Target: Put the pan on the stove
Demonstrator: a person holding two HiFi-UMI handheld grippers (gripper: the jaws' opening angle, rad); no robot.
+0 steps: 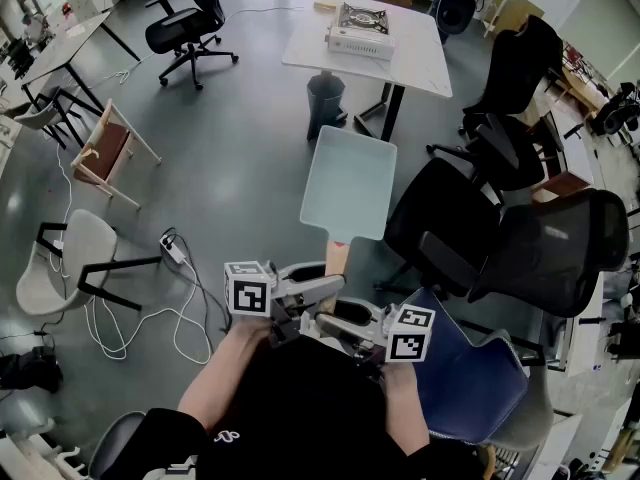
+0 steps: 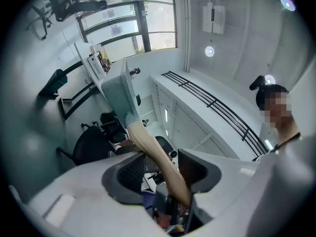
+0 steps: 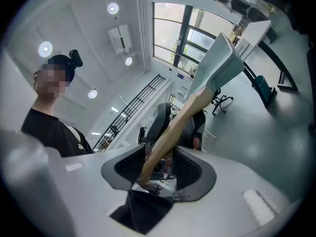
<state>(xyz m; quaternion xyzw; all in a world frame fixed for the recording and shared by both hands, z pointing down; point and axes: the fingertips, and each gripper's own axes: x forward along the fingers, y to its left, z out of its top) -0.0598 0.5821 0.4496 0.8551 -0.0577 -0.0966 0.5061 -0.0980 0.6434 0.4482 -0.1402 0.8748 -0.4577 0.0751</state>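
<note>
A square pale-green pan (image 1: 348,183) with a wooden handle (image 1: 338,256) hangs above the floor in front of me. My left gripper (image 1: 318,290) and right gripper (image 1: 340,316) face each other at the handle's near end. In the left gripper view the handle (image 2: 158,157) runs slantwise between the jaws of the left gripper (image 2: 163,174), which are shut on it. In the right gripper view the right gripper (image 3: 158,169) is likewise shut on the handle (image 3: 173,132), with the pan (image 3: 217,65) beyond. The portable stove (image 1: 360,26) sits on a white table (image 1: 420,58) far ahead.
Black office chairs (image 1: 470,218) crowd the right side, and a blue chair (image 1: 470,378) is close by my right arm. A dark bin (image 1: 325,93) stands by the table leg. A power strip with cables (image 1: 173,251) and a white chair (image 1: 70,258) lie to the left.
</note>
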